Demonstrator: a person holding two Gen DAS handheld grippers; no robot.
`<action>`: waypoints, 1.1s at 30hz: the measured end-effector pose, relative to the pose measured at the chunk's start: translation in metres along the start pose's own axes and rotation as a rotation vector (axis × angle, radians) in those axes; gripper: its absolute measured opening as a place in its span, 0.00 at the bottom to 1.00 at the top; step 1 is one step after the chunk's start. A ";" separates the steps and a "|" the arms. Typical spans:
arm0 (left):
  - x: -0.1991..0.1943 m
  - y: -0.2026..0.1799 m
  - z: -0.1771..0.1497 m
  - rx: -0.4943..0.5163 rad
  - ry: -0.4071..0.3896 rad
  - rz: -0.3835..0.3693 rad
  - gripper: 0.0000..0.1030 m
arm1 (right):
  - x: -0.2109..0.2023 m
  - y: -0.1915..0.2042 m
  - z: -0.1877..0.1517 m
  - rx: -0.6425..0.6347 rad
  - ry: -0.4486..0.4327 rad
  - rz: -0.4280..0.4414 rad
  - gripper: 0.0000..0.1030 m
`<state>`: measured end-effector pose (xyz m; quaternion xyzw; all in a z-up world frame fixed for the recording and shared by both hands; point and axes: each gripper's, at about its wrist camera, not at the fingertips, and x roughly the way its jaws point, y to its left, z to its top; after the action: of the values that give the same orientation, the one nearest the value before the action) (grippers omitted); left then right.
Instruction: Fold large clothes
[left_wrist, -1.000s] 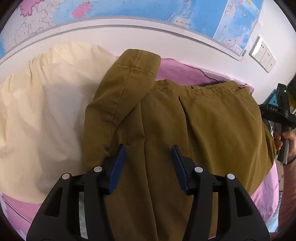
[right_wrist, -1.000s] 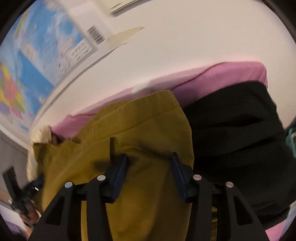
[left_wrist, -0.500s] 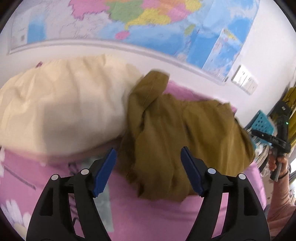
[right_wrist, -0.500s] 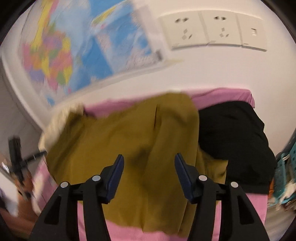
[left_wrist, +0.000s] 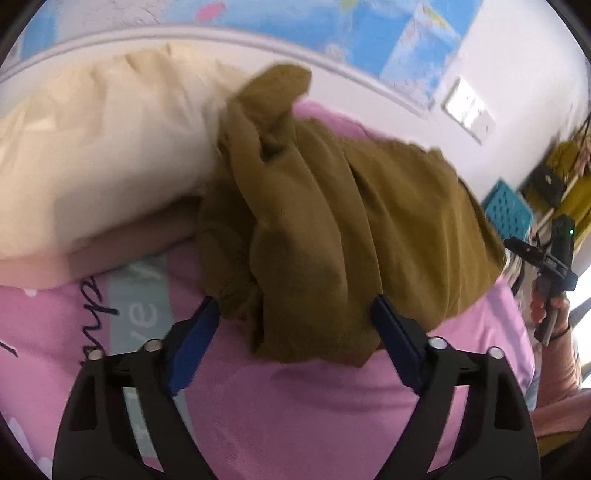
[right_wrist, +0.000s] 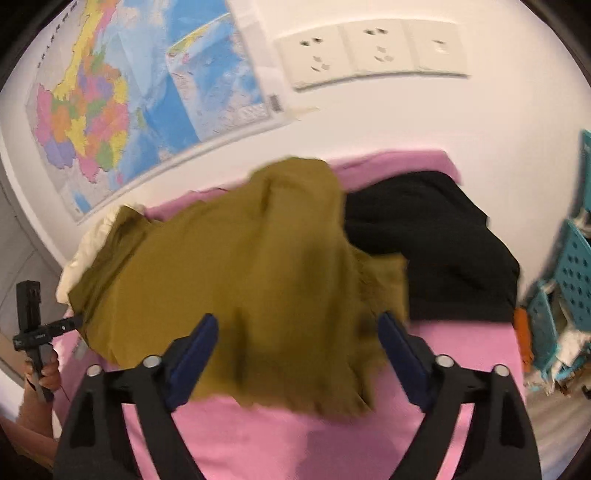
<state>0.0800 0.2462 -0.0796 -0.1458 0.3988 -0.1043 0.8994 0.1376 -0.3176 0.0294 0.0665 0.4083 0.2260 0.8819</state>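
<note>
An olive-brown garment (left_wrist: 351, 229) lies bunched on the pink bed sheet (left_wrist: 314, 406), its far end leaning on a cream pillow (left_wrist: 103, 155). My left gripper (left_wrist: 295, 302) stands open just above the garment's near edge, its blue pads wide of the cloth. In the right wrist view the same garment (right_wrist: 240, 277) spreads ahead of my right gripper (right_wrist: 298, 319). That gripper's jaws are opening, and the near hem lies between them unpressed. Each view shows the other hand (left_wrist: 546, 306) (right_wrist: 44, 373) holding its gripper at the side.
A black garment (right_wrist: 436, 251) lies right of the olive one on the pink sheet (right_wrist: 295, 443). Blue plastic crates (right_wrist: 569, 280) stand past the bed's right edge. The wall close behind carries a map (right_wrist: 129, 110) and sockets (right_wrist: 369, 51).
Both grippers have drawn back from the olive garment and their jaws have widened. The cloth that was between the pads a second ago now lies loose on the sheet.
</note>
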 end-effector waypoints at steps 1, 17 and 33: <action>0.005 0.002 0.000 -0.015 0.013 0.000 0.69 | 0.005 -0.005 -0.004 0.014 0.025 0.004 0.84; 0.014 0.017 -0.007 -0.225 0.133 -0.077 0.33 | 0.023 -0.023 0.011 0.128 0.100 0.030 0.25; -0.005 -0.007 -0.056 -0.248 0.137 -0.229 0.66 | -0.004 -0.027 -0.064 0.418 0.094 0.297 0.75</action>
<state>0.0345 0.2312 -0.1093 -0.2926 0.4499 -0.1656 0.8274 0.0965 -0.3474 -0.0181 0.2961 0.4723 0.2665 0.7863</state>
